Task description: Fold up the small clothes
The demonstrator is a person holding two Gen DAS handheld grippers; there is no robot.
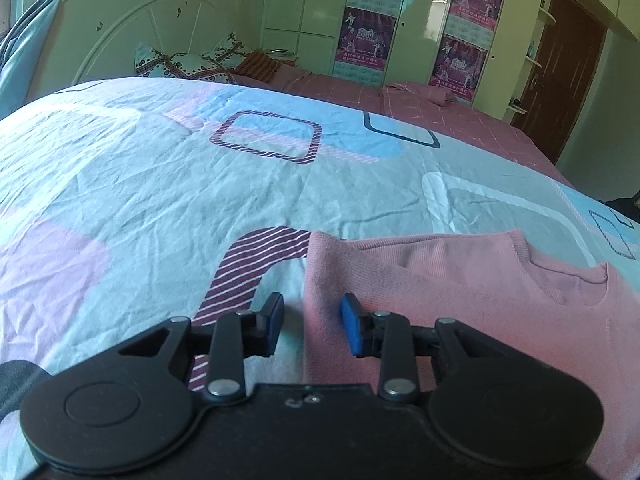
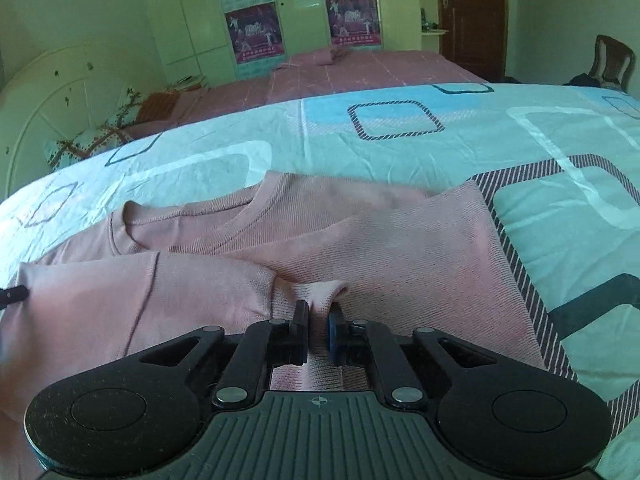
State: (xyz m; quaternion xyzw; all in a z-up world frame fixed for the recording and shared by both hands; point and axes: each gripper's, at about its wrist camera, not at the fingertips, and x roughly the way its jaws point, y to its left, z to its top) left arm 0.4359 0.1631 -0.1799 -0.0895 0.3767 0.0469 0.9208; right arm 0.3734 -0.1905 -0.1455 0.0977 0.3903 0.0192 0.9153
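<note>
A fold of the pink top [image 2: 360,248] was pinched by the right gripper [image 2: 318,334]; the left gripper [image 1: 310,326] was held apart at its edge, so the thin fabric could have slipped free.

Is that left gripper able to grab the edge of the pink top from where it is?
Probably yes. The left gripper has its jaws open astride the side edge of the pink top, which lies flat on the bedsheet with nothing between. The right gripper already pinches a fold.

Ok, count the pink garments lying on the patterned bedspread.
1. A single pink top lies on the bedspread; the right tool pinches its near edge, and the open left tool straddles its side edge. Anything beneath it is hidden.
</note>
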